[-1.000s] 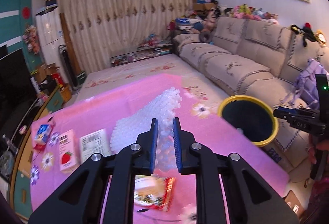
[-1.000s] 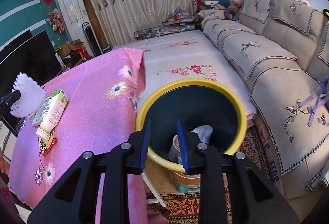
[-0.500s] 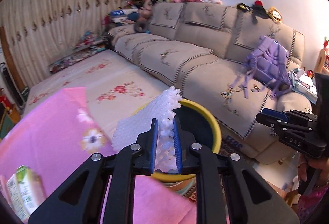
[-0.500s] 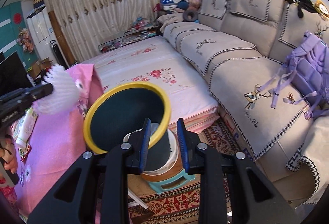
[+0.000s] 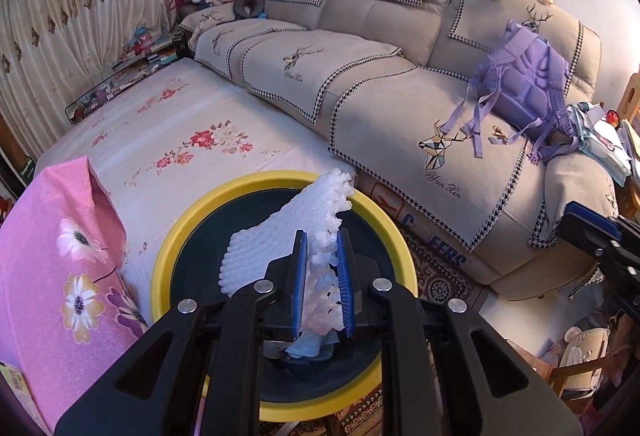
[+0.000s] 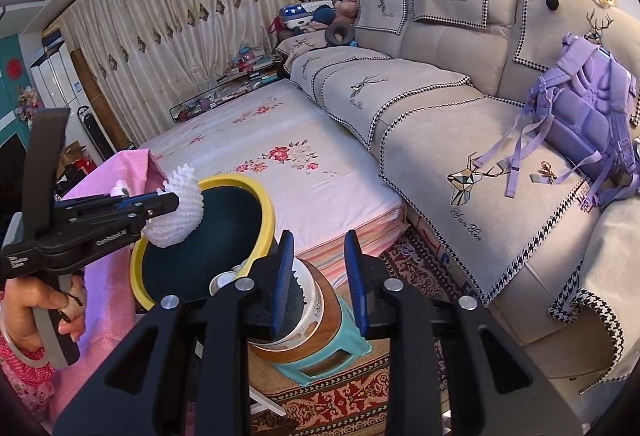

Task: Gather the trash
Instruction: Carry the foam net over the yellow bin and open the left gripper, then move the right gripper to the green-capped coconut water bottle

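Observation:
My left gripper is shut on a white foam fruit net and holds it over the mouth of the yellow-rimmed dark trash bin. Crumpled paper lies at the bin's bottom. In the right wrist view the left gripper holds the foam net at the bin's near rim. My right gripper is open and empty, to the right of the bin, above the stool that carries it.
The pink flowered tablecloth hangs left of the bin. A flowered mattress lies behind it. A beige sofa with a purple backpack runs along the right. A patterned rug covers the floor.
My left gripper has carried the foam net from over the table rightward to above the bin. My right gripper has drawn back to the right, away from the bin's mouth.

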The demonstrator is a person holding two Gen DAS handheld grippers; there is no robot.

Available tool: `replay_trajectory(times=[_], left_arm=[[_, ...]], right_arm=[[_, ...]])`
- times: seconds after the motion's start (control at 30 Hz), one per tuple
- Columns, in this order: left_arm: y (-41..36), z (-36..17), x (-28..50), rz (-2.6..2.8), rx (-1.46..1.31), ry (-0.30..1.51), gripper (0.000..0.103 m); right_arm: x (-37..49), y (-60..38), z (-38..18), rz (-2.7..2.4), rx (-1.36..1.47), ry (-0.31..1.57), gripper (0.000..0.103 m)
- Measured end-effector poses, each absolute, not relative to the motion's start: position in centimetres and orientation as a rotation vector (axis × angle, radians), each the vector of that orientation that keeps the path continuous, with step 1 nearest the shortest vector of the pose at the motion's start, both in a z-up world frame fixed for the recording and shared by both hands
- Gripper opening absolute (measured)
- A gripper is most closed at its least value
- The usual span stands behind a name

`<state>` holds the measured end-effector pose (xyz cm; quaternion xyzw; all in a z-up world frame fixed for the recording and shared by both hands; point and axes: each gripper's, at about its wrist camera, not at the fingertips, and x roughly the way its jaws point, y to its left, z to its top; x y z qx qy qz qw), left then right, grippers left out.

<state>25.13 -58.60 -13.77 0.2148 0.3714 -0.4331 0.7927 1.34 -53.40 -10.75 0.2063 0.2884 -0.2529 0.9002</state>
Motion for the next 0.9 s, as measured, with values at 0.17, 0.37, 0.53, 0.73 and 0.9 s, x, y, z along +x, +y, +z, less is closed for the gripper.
replay_trajectory(times=[0.17,0.37,0.53,0.73,0.9], left_arm=[[-60.0,-15.3,25.9,-0.896,0.480,0.833,0.018],[-59.5,-15.5,26.1,-0.847,0.473,0.825,0.063],[-57.5,-13.4,25.7,-0.835,0.441,0.778,0.084],[-53.1,-9.5,24.5,-0.824,0.376,0.702,0.094],[-48.9,-6.5,23.2,-0.799,0.322,0.632,0.098]], right_arm=[[1.0,-53.9,-11.0,-0.531,0.443,0.592,0.025],[1.1,-53.7,-11.1,-0.533,0.453,0.595,0.025],[1.3,-53.4,-10.8,-0.530,0.448,0.593,0.025],[2.2,-52.2,-10.4,-0.513,0.428,0.601,0.025],[2.9,-50.9,-9.8,-0.511,0.411,0.605,0.025]])
